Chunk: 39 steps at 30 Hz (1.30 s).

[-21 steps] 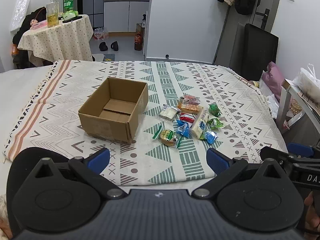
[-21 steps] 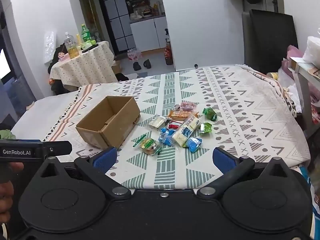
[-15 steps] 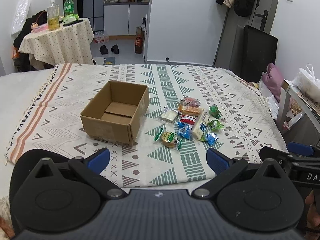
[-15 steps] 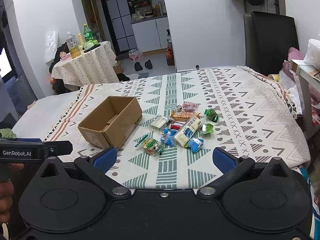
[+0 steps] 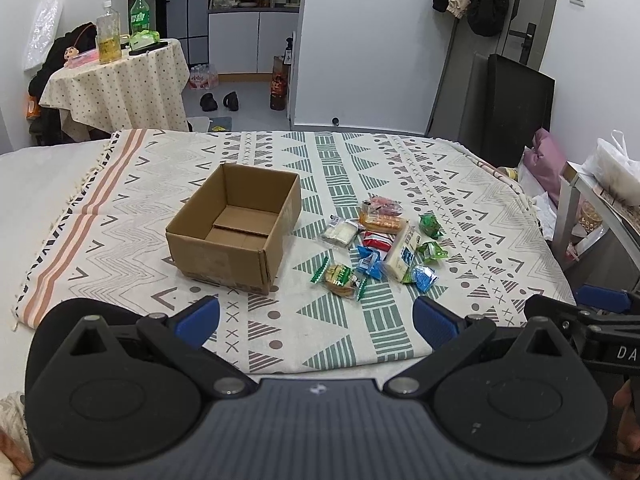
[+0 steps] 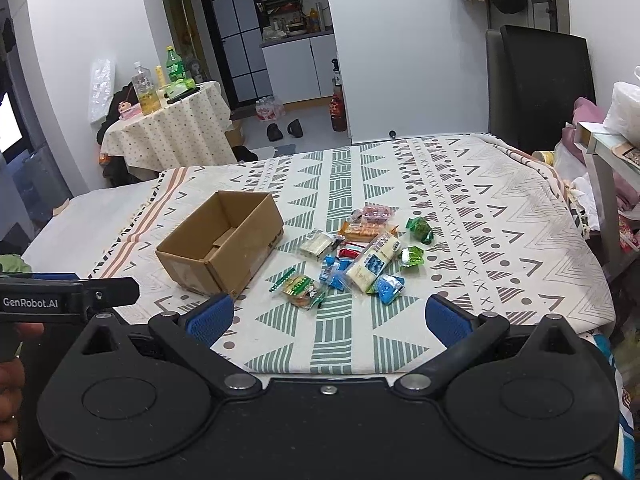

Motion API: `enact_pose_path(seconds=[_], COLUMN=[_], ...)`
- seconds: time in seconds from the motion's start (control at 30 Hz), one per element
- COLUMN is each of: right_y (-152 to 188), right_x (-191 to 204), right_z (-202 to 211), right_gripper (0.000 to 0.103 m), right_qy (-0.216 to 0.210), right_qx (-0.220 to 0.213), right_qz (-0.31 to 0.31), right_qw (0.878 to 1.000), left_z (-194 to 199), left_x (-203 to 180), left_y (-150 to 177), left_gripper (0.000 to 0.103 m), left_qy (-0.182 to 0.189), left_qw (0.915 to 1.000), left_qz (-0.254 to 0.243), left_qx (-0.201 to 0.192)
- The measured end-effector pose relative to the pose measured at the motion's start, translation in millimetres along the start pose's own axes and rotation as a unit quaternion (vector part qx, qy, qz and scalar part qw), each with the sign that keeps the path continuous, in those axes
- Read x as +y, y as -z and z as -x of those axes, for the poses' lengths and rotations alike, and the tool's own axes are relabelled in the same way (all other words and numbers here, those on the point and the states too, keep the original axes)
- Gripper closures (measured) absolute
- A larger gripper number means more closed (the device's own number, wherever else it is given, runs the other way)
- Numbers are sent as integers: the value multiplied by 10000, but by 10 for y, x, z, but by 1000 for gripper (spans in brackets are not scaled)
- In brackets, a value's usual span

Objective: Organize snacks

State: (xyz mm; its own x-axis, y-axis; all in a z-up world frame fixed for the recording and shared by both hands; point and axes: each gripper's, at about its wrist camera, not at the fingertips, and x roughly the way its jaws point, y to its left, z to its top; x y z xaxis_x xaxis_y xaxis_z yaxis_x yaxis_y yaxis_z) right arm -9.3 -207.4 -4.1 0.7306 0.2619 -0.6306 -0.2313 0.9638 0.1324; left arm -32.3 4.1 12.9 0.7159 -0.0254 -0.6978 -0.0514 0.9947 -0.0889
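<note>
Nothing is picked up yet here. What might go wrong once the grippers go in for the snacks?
1. The snacks lie bunched and overlapping, so a grip on the long white pack may drag or lift a neighbour.
2. The box is light, open cardboard on a soft blanket; a bump from the left gripper might shift or tip it.
3. The small green candies could slip from the right gripper.

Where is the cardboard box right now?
The open cardboard box sits on the patterned blanket, left of centre in both wrist views. The pile of snack packets lies just to its right, not touching it.
</note>
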Motion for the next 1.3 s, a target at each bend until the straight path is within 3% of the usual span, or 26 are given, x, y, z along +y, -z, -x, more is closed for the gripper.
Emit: enact_pose_path(seconds=[1.3], right_y=[-53], right_x=[13], right_z=[-140], right_gripper=[0], right_qy=[98], right_qx=[222], right_qz=[98], right_qw=[9997], left_z=[-139], left_x=[10], left_y=[-34], left_gripper=[1], left_qy=[35], left_qw=[9999], left_qz=[-31], left_qx=[143])
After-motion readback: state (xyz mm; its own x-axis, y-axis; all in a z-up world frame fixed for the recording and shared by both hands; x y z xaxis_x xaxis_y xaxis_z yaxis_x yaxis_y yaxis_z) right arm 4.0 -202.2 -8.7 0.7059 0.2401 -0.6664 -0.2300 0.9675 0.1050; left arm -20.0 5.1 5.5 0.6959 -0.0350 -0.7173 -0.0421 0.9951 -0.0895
